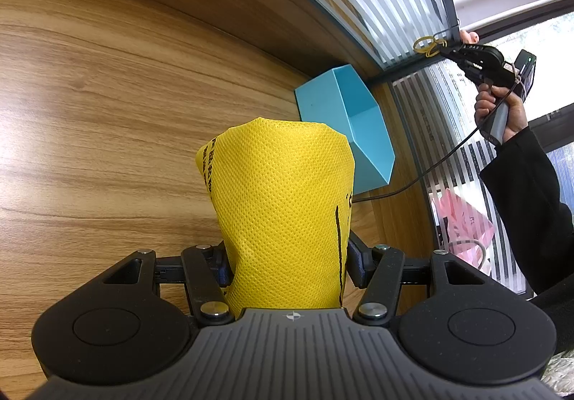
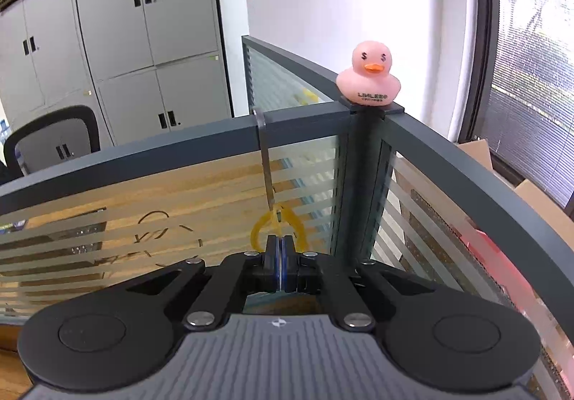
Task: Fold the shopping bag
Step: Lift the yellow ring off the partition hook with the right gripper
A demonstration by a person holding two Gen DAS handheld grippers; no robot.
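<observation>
The yellow shopping bag (image 1: 280, 192), folded into a thick upright bundle with black print, stands between the fingers of my left gripper (image 1: 287, 258), which press on its two sides above the wooden table (image 1: 107, 77). My right gripper (image 2: 280, 244), held by a person's hand (image 1: 502, 109), is up at the glass partition. Its jaws are shut on a yellow rubber band (image 2: 259, 229) that hangs from a grey hook (image 2: 264, 149) over the partition rail. From the left wrist view the right gripper (image 1: 448, 53) shows at the upper right, with the rubber band (image 1: 427, 45) at its tip.
An empty blue box (image 1: 355, 134) lies tilted on the table behind the bag, against the partition. A pink rubber duck (image 2: 369, 77) sits on the partition corner post. A black cable (image 1: 430, 170) trails from the right gripper. A pink bag (image 1: 462, 220) shows behind the glass.
</observation>
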